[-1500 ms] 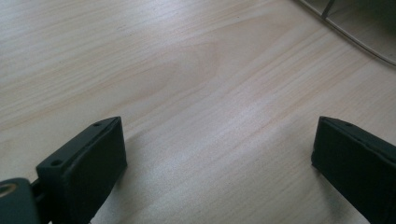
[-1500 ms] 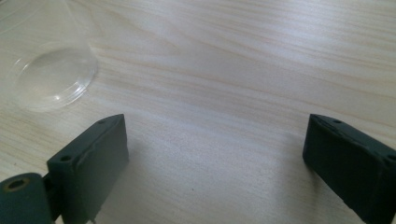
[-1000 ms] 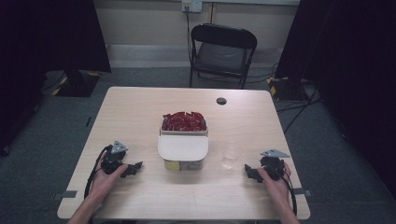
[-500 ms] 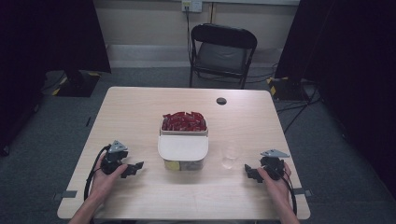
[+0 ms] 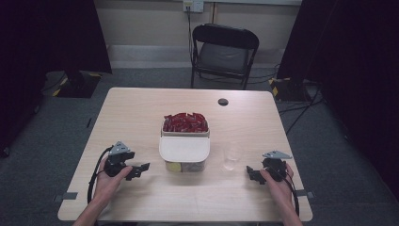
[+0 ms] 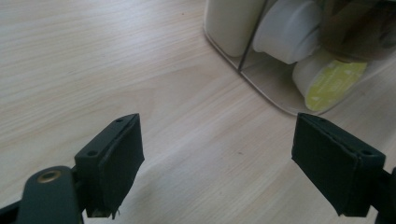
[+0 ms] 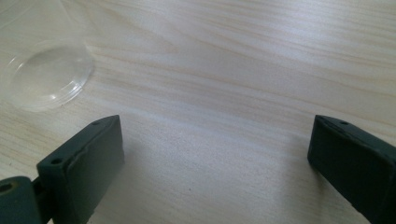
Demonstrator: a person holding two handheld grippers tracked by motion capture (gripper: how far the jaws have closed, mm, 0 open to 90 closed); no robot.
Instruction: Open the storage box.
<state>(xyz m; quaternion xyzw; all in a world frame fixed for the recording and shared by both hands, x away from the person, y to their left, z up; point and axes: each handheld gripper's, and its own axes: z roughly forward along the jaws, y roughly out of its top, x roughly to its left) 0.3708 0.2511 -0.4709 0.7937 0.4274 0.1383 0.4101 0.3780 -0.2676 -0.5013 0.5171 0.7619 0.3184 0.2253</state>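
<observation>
Nothing has shifted since a moment ago: both hands rest where they were on the near edge of the desk (image 5: 141, 117). The left claw (image 5: 139, 170) lies with its jaws spread wide apart, pointing at the clear container (image 5: 184, 155) of white pods in the middle, near it but not touching. The right claw (image 5: 251, 172) is spread wide too, holding nothing, just beside the clear plastic cup (image 5: 232, 157). Behind the container sits a box of red packets (image 5: 185, 123).
</observation>
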